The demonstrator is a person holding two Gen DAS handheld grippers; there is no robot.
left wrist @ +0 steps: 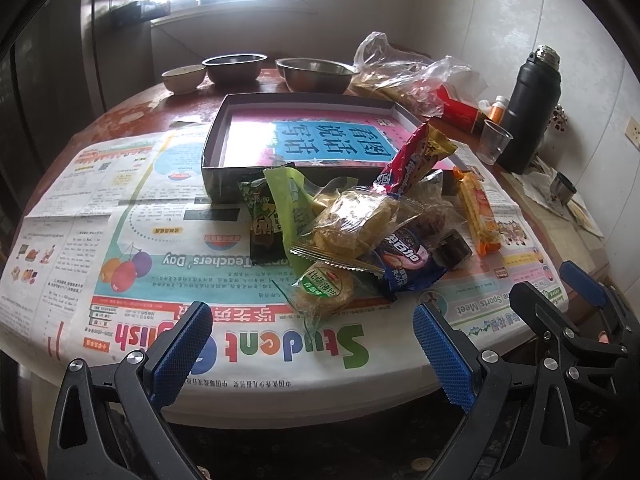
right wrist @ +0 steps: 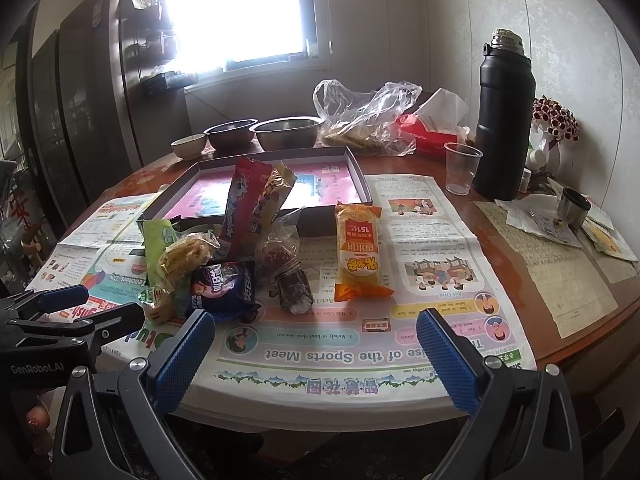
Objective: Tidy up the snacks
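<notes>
On the newspaper-covered table [right wrist: 460, 216], a heap of snack packets [left wrist: 360, 232] lies just in front of the shallow box [left wrist: 224, 128], some leaning on its near wall. The orange packet [right wrist: 358, 248] lies alone at the heap's 3 o'clock. The left gripper [left wrist: 312, 356] hangs at the heap's 6 o'clock, fingers spread wide and empty. The right gripper [right wrist: 316, 356], equally wide and empty, sits at the table's near edge.

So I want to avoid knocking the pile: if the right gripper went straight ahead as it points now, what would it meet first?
Probably the small dark-wrapped snack, with the orange packet just to its right. The right gripper hangs open over bare newspaper before that; depth is uncertain.
</notes>
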